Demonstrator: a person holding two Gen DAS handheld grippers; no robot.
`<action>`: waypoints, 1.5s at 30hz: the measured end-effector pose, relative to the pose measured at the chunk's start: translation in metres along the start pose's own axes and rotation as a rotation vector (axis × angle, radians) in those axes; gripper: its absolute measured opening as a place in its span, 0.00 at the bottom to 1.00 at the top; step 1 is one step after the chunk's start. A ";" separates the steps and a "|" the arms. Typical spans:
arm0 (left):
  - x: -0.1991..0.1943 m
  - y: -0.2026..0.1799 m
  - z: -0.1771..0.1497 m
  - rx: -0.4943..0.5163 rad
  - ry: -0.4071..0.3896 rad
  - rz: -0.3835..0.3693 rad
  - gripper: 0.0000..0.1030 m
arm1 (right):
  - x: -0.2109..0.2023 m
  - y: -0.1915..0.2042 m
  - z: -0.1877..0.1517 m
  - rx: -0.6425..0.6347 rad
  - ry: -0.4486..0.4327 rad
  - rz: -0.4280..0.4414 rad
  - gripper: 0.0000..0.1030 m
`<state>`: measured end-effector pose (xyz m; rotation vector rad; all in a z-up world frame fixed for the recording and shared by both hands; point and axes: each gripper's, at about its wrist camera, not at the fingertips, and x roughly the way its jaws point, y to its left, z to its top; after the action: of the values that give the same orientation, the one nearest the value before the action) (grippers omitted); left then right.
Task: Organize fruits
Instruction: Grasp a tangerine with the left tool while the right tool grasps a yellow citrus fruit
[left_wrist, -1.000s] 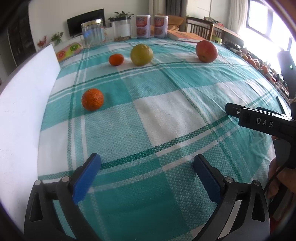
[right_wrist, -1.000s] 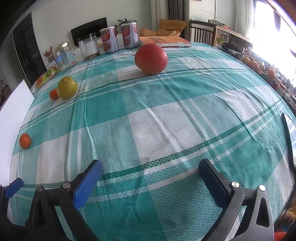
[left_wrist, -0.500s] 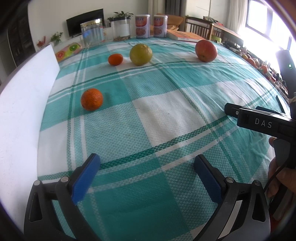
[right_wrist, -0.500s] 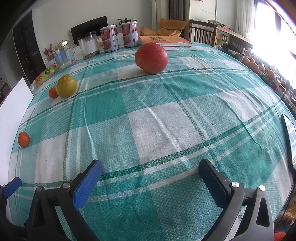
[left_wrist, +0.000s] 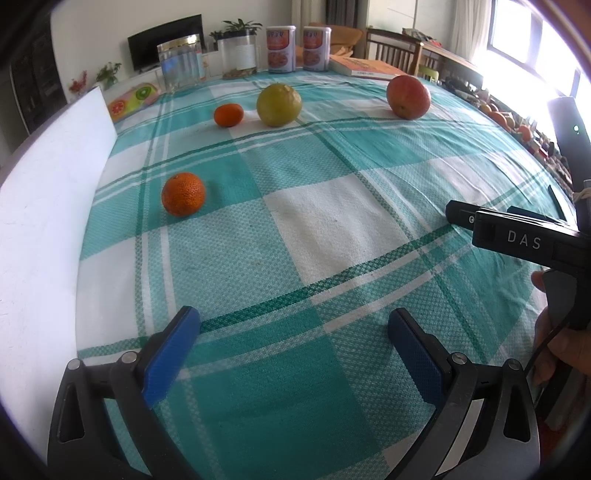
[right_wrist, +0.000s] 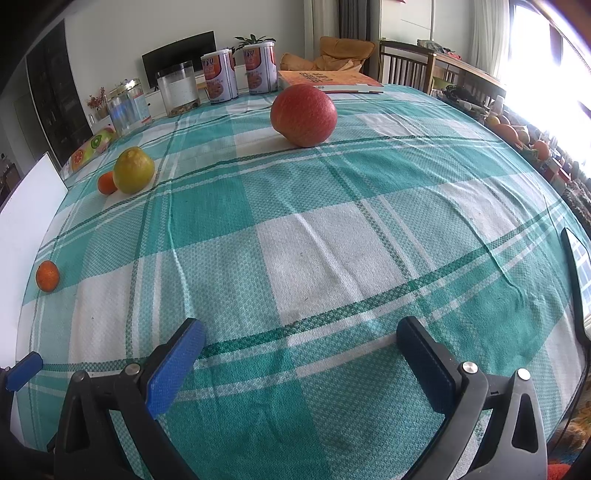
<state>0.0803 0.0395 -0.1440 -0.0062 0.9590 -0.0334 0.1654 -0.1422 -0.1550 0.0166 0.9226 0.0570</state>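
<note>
Left wrist view first: the left gripper (left_wrist: 293, 332) is held low over the teal-and-white checked tablecloth (left_wrist: 332, 206) with its blue-padded jaws spread wide and nothing caught between them. Same story for the right gripper (right_wrist: 301, 345) in the right wrist view, jaws apart and empty, seemingly a bit above the cloth.

Four fruits are scattered on the table and none has been grabbed yet. The bumpy round orange mandarin (left_wrist: 183, 194) sits nearest the left gripper, close to the white board (left_wrist: 48, 206) along the left edge. Further back, a smaller orange mandarin (left_wrist: 228, 115) lies just beside a big yellow-green citrus (left_wrist: 278, 105); whether they're touching can't be made out. The large red apple-like fruit (right_wrist: 303, 115) is well apart from the rest, straight ahead of the right gripper.

Handling guesses: the mandarins are probably light with soft, loose peel, so a gentle squeeze across the widest part should be enough, and too much pressure would likely bruise them. The citrus and the red fruit look heavier and firmer, and the red skin looks smooth, so slipping could be expected unless it's gripped square across the middle. All four are round, so any nudge before the jaws are closed could send them rolling on the cloth.

Cans, jars and an orange book (right_wrist: 328, 79) are lined up at the far edge, out of the way.
</note>
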 end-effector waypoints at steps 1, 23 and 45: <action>-0.002 0.002 -0.002 -0.003 0.001 -0.007 0.99 | -0.001 -0.002 0.000 0.006 0.000 0.019 1.00; -0.002 0.011 -0.004 -0.023 -0.026 -0.006 0.99 | 0.092 0.169 0.127 -0.429 0.035 0.289 0.50; -0.018 0.041 0.015 -0.214 -0.085 -0.065 0.98 | -0.043 -0.016 -0.002 0.049 -0.086 0.408 0.50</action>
<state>0.0830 0.0806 -0.1212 -0.2342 0.8732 0.0092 0.1387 -0.1606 -0.1226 0.2516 0.8226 0.4096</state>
